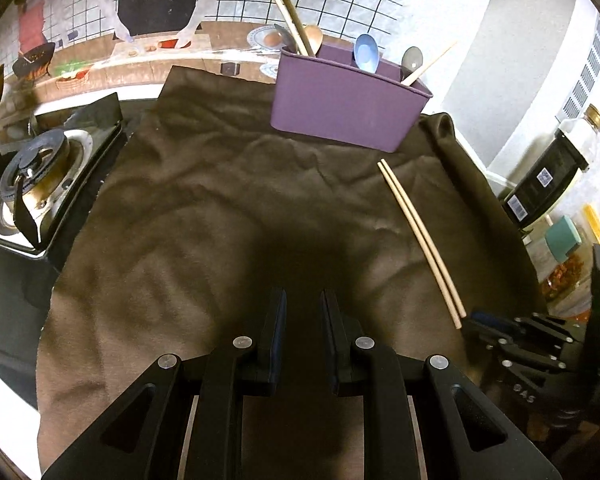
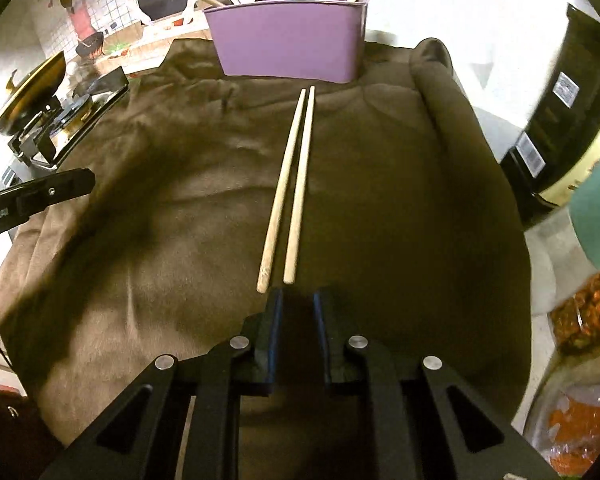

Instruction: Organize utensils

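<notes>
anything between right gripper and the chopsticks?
Nothing: in the right wrist view only a short strip of bare brown cloth separates the right gripper from the near ends of the chopsticks.

Two loose wooden chopsticks [image 2: 288, 188] lie side by side on one brown cloth [image 2: 160, 220]. One purple utensil holder [image 2: 288, 40] stands behind them, holding four spoons, one of them a blue spoon [image 1: 366, 53], and about three more wooden sticks. One gas burner [image 1: 36, 168] sits left. Two grippers show.

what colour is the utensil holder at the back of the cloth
Purple. The utensil holder shows best in the right wrist view, standing on the brown cloth.
</notes>
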The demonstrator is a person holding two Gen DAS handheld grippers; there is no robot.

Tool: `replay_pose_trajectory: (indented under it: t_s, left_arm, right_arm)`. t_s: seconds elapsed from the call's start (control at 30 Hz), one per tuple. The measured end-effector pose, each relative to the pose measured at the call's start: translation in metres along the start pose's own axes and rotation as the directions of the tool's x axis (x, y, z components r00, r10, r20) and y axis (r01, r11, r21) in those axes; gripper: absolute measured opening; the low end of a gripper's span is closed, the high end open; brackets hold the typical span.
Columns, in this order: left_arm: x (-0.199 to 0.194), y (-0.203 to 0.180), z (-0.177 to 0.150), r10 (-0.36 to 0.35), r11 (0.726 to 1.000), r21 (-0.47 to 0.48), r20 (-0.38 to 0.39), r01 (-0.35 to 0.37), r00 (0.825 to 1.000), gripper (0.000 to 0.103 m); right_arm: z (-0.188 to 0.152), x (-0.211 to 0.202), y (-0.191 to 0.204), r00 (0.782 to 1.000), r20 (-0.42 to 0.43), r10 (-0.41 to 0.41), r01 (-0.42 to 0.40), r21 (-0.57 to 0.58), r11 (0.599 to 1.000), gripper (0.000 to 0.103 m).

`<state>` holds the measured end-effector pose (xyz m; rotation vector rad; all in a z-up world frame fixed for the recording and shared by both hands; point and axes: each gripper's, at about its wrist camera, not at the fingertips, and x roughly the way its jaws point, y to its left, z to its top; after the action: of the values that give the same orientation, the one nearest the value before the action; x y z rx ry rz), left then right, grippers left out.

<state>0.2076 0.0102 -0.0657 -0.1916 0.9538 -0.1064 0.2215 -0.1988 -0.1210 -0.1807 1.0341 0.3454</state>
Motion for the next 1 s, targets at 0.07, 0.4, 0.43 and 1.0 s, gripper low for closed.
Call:
replay_pose_trajectory:
  t_s: [0.07, 0.4, 0.43, 1.0]
  left_arm:
    - [0.0, -0.001, 0.001, -0.003, 1.0, 0.0, 0.0, 0.003, 1.0, 0.019]
    - [0.009, -0.012, -0.001, -0.033, 0.999, 0.012, -0.032, 0.033, 0.999, 0.019]
    - [0.01, -0.015, -0.002, -0.038, 0.999, 0.02, -0.036, 0.038, 0.999, 0.019]
    - [0.041, -0.112, -0.032, -0.191, 0.936, 0.279, -0.107, 0.214, 0.976, 0.019]
  right_arm:
    - [0.004, 0.003, 0.001, 1.0, 0.002, -0.006, 0.006, 0.001, 1.0, 0.014]
    - [0.014, 0.01, 0.001, 0.999, 0.019, -0.034, 0.033, 0.02, 0.999, 0.004]
    - [0.013, 0.008, -0.002, 0.999, 0.019, -0.036, 0.035, 0.036, 0.999, 0.004]
    - [-0.03, -0.052, -0.054, 0.989, 0.131, -0.065, 0.027, 0.273, 0.962, 0.005]
